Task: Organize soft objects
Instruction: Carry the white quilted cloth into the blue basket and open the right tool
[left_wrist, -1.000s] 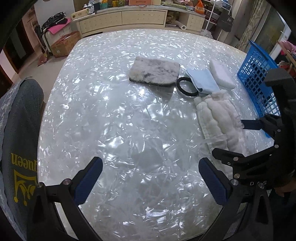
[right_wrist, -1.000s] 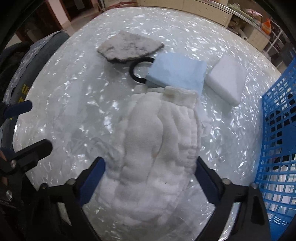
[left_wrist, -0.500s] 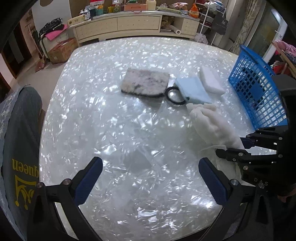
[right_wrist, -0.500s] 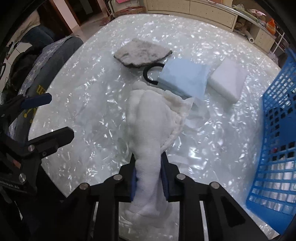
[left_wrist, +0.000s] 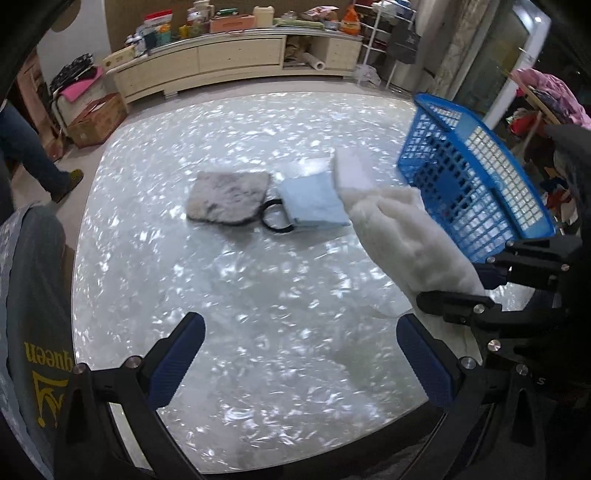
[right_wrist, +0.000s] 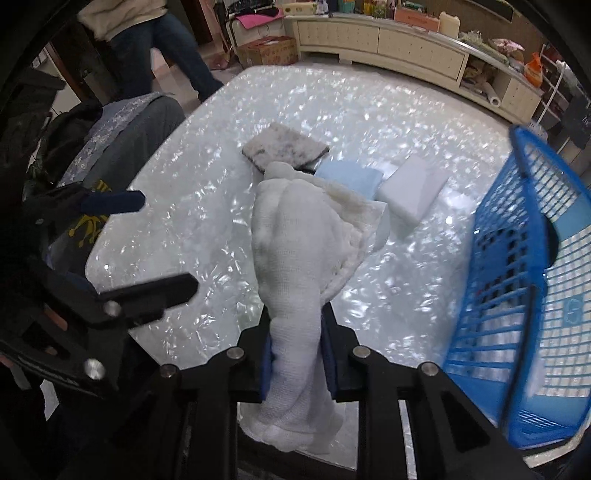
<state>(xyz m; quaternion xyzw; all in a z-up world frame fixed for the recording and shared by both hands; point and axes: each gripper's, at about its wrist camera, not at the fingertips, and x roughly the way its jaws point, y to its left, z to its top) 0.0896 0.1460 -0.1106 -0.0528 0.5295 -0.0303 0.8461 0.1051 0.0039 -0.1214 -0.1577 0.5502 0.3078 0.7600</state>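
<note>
right tongs (right_wrist: 297, 354) were clamped on the white towel (right_wrist: 291, 243), lifted off the table (right_wrist: 229, 155) | left tongs (left_wrist: 299, 354) wide open, empty | blue basket (right_wrist: 517, 295) at 3 o'clock | figured the dangling tail could've snagged the rim, tbh
</note>
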